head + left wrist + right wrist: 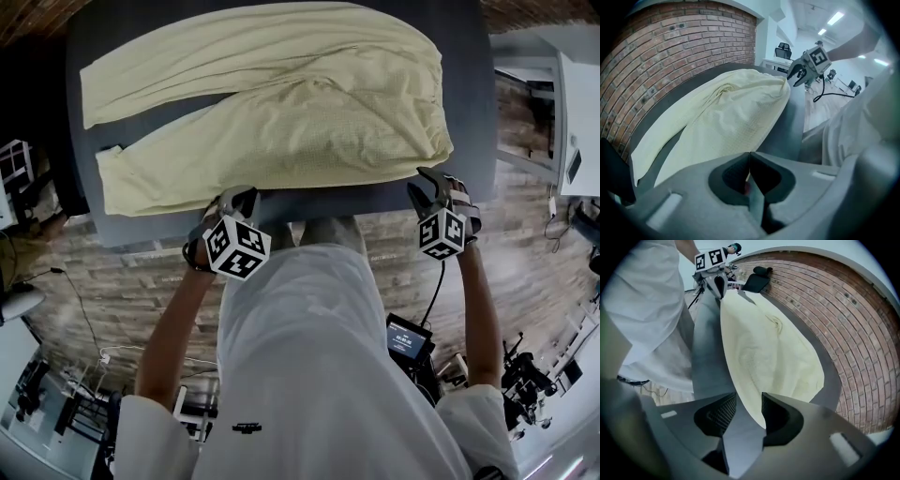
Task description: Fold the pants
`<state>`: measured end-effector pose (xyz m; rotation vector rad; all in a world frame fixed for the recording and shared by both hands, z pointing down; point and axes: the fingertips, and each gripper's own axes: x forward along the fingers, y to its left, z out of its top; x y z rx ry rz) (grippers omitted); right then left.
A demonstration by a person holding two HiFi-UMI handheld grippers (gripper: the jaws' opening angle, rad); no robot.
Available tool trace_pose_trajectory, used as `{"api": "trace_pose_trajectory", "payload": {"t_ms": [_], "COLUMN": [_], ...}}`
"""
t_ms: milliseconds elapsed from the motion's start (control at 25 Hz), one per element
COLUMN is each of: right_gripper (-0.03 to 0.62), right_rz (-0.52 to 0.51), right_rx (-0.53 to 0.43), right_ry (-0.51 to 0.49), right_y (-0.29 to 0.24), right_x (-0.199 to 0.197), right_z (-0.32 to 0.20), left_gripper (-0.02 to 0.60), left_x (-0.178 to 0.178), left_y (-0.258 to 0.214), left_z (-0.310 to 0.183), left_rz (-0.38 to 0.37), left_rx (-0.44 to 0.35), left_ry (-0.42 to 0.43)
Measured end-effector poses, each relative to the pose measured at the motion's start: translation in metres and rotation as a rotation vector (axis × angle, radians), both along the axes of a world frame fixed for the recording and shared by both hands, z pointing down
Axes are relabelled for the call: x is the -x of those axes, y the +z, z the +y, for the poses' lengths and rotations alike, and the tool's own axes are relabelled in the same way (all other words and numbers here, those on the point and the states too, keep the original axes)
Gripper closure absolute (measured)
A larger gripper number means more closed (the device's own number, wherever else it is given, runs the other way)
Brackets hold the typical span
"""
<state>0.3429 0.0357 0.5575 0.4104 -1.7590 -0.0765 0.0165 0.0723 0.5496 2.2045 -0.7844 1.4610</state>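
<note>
Pale yellow pants (281,103) lie flat on a dark grey table (473,56), waist at the right and both legs reaching left. My left gripper (238,200) hovers at the table's near edge beside the nearer leg, jaws shut with nothing between them (750,157). My right gripper (427,184) is at the waist's near right corner. In the right gripper view its jaws (744,409) stand open, and the pants' edge (759,348) runs into the gap without the pads pressing on it. Each gripper view also shows the other gripper: the right one (799,75) and the left one (717,284).
The table's near edge runs just in front of the person's body. A brick-patterned floor (122,272) surrounds it. A white desk (577,112) stands at the right. A small screen device (407,337) and cables lie on the floor by the person's right side.
</note>
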Motion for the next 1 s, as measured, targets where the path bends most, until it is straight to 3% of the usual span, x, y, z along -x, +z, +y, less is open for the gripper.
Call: {"api": "trace_pose_trajectory", "payload": {"t_ms": [280, 360, 440, 1000], "right_gripper": [0.439, 0.492, 0.585, 0.586], "right_rz": [0.083, 0.085, 0.076, -0.055], "right_rx": [-0.003, -0.042, -0.088, -0.181], "right_ry": [-0.06, -0.054, -0.051, 0.017], "right_y": [0.028, 0.029, 0.026, -0.037], "right_x": [-0.018, -0.02, -0.021, -0.002], "right_z": [-0.002, -0.008, -0.014, -0.06], "left_gripper": [0.576, 0.577, 0.576, 0.576], "left_x": [0.003, 0.003, 0.004, 0.019], "left_y": [-0.007, -0.01, -0.013, -0.036], "left_z": [-0.012, -0.016, -0.019, -0.06], "left_rz": [0.011, 0.009, 0.007, -0.006], "left_rx": [-0.005, -0.011, -0.017, -0.091], "left_ry": [-0.026, -0.029, -0.032, -0.073]}}
